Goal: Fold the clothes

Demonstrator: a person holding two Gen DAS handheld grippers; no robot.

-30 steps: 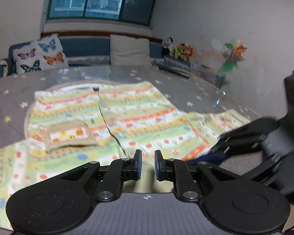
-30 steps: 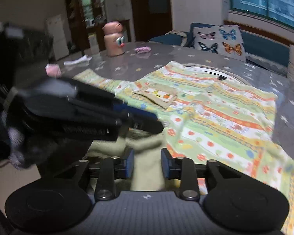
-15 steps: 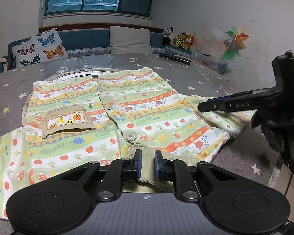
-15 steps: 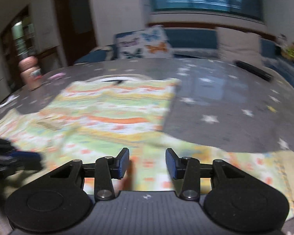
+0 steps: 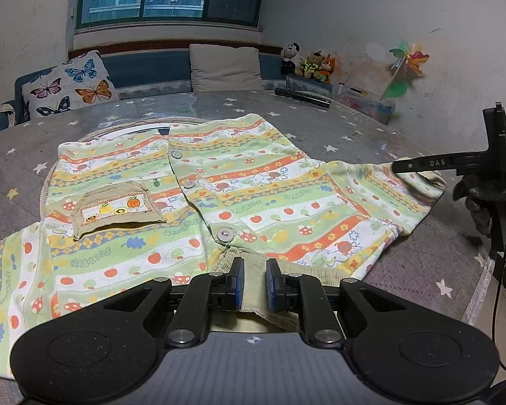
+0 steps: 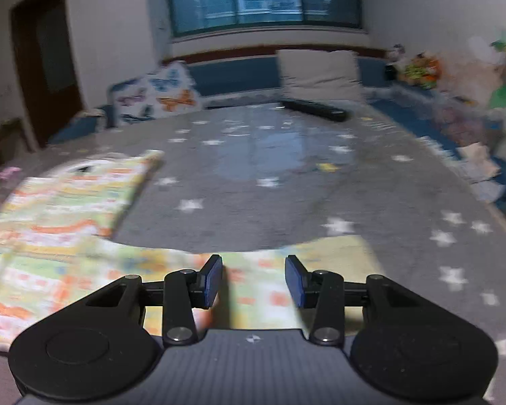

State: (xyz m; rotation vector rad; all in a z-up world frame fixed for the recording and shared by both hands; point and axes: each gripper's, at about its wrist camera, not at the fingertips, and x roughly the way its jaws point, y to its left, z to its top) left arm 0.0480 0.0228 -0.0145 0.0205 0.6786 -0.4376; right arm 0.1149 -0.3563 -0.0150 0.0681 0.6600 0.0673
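A striped, fruit-print buttoned top point(image 5: 253, 182) lies flat, front up, on the grey star-print table point(image 5: 354, 128). A beige patch pocket point(image 5: 114, 209) is on its left half. My left gripper point(image 5: 253, 285) is at the near edge, shut on the olive ribbed hem point(image 5: 253, 270). The right sleeve point(image 5: 381, 202) stretches out to the right. My right gripper point(image 5: 401, 166), held by a gloved hand point(image 5: 482, 202), hovers over the sleeve's cuff point(image 5: 425, 180). In the blurred right wrist view this gripper point(image 6: 253, 280) is open above the sleeve point(image 6: 259, 290), with nothing held.
A long black bar point(image 5: 302, 98) lies at the table's far side, with a clear box point(image 5: 367, 103) to its right. A butterfly cushion point(image 5: 67, 87), a beige cushion point(image 5: 224, 67) and plush toys point(image 5: 307, 62) sit behind. The table's right edge point(image 5: 482, 290) is close.
The top has been drawn out flat while my left gripper kept hold of the hem. My right gripper swung away from the hem to the right sleeve's cuff and opened wider.
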